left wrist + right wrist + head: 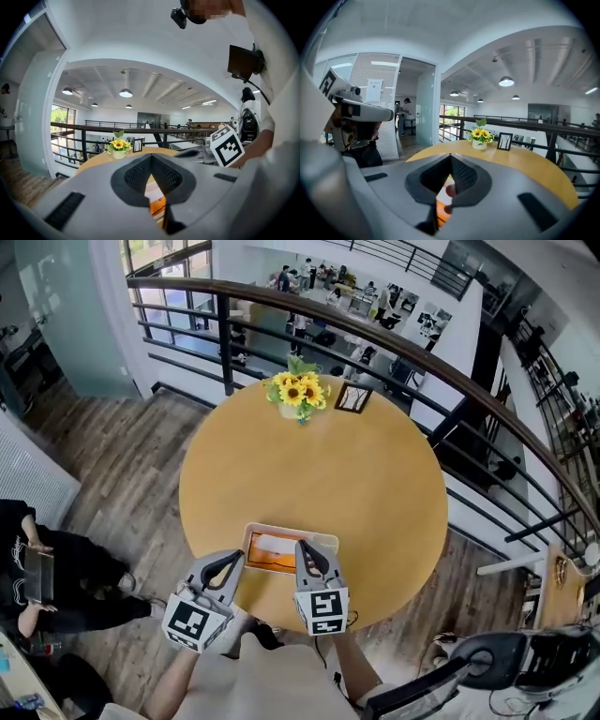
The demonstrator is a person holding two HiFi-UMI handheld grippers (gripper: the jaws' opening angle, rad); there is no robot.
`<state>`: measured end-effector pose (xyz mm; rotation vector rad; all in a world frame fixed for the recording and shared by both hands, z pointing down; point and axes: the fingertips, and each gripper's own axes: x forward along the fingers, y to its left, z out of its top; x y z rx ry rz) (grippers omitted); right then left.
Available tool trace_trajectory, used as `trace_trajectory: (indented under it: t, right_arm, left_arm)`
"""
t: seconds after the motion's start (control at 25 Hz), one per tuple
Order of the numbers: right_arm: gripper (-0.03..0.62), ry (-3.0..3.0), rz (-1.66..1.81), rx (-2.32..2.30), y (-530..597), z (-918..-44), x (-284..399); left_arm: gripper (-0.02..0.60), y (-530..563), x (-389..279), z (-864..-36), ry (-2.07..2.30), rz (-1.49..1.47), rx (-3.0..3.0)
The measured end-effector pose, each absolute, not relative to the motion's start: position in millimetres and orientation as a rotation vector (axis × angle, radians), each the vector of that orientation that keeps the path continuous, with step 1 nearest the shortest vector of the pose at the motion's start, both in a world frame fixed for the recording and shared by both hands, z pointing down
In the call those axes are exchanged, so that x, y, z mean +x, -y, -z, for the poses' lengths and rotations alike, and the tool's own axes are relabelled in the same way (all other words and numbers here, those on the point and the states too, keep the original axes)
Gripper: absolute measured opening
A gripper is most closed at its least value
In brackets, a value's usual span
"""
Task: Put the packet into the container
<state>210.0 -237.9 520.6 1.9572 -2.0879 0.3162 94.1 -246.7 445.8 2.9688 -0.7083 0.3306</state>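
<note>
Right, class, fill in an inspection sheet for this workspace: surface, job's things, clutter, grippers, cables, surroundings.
Surface: round wooden table, tan top.
Job's things: white container near the table's near edge; the orange packet lies inside it.
Clutter: sunflowers in a pot and a small picture frame at the far edge, well apart from the container.
Grippers: left gripper and right gripper both hang by the container, jaws together, nothing between them.
Cables: one black cable on the person's shirt, off the table.
Surroundings: dark railing curving behind the table, wood floor, a seated person at the left.
</note>
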Motion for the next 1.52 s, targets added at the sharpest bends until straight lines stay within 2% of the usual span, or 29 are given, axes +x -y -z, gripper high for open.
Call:
trace_trajectory:
  t: [0.16,0.6,1.04,1.52]
  right_arm:
    - [0.006,2.059,-0.310,2.029,227.6,-509.9,212.6]
    - [0.006,1.964,-0.303,2.178,168.6,-496.9,198.4]
    - [0.005,1.996,-0.207,2.237,118.7,-461.6,112.7]
    - [0.005,1.924,-0.211,2.256,43.8,-471.6,24.1]
  left_arm:
    - [0.006,246.8,107.8,-435.3,0.633,-0.219,3.023]
    - [0.006,201.0,89.7,-445.1,0.525,-0.280,3.070]
    - [0.006,144.5,40.8,-444.3,0.490,-0.212,3.072]
    - [0.006,68.5,-34.0,-451.4,0.412,-0.192,3.046]
